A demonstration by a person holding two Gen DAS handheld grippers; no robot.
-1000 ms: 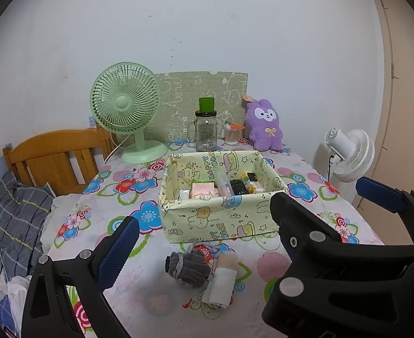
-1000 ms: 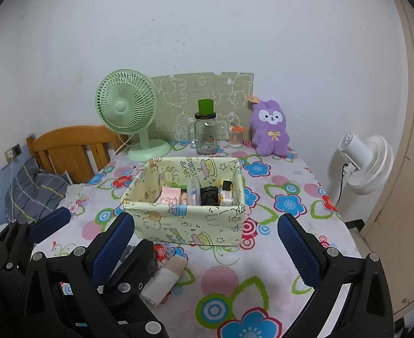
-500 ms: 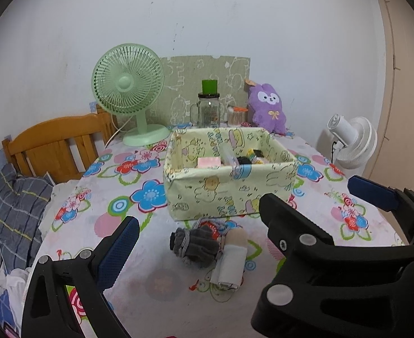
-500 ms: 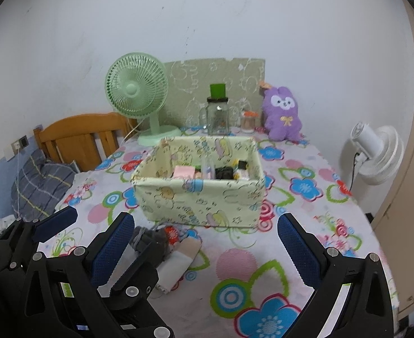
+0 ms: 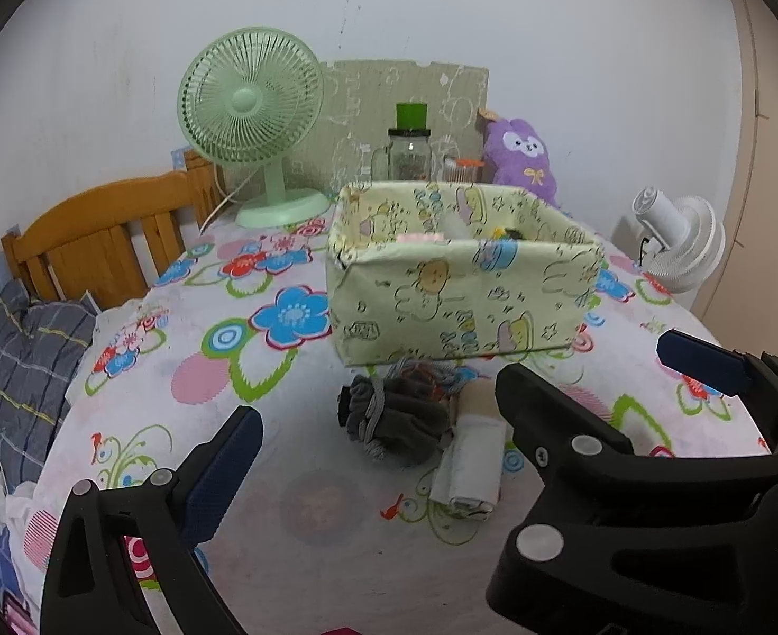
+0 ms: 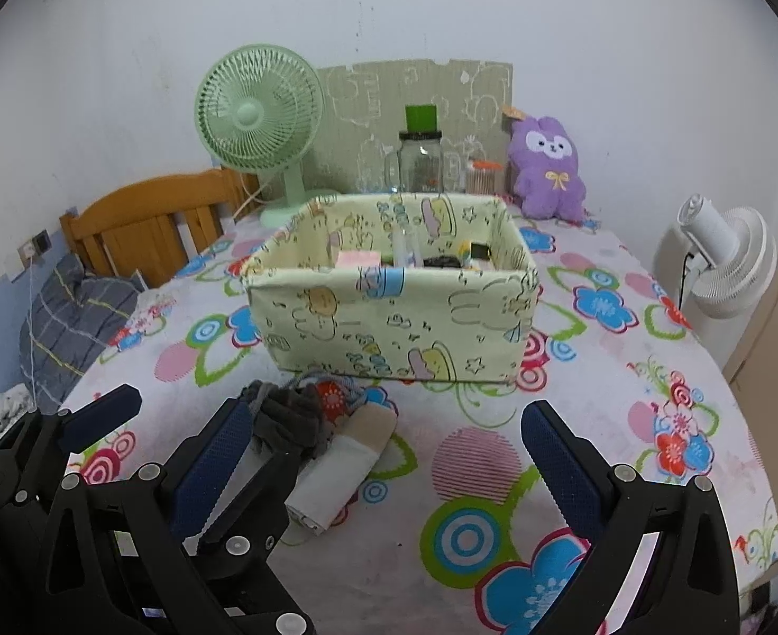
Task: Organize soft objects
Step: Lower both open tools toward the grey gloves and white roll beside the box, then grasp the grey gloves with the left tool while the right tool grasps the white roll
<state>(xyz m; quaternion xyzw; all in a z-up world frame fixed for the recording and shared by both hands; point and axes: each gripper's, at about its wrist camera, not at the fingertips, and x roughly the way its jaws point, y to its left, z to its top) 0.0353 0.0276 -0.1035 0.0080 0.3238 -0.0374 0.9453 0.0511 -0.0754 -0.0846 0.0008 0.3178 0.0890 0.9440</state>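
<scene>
In the left wrist view, the left gripper (image 5: 373, 455) fills the bottom of the frame with its jaws wide apart and nothing between them. In the lower centre, on the flowered tablecloth (image 5: 304, 518), lies a dark grey bundle of soft cloth (image 5: 389, 415), crumpled and bound with a grey cord. Touching its right side is a rolled white cloth (image 5: 470, 468) with a beige end that points away from the camera. Both lie just in front of the pale yellow fabric box (image 5: 463, 296), which has cartoon prints and holds small items. The right gripper's black body covers the lower right of the frame.

In the right wrist view, the right gripper (image 6: 383, 455) is also open and empty, at the bottom of the frame. The grey bundle (image 6: 293, 420) and the white roll (image 6: 341, 468) appear left of centre, partly behind the gripper's left finger (image 6: 209, 471). The box (image 6: 394, 312) stands above them, in the middle. At the upper part, by the wall, are a green fan (image 6: 259, 111) and a purple plush toy (image 6: 547, 169).
</scene>
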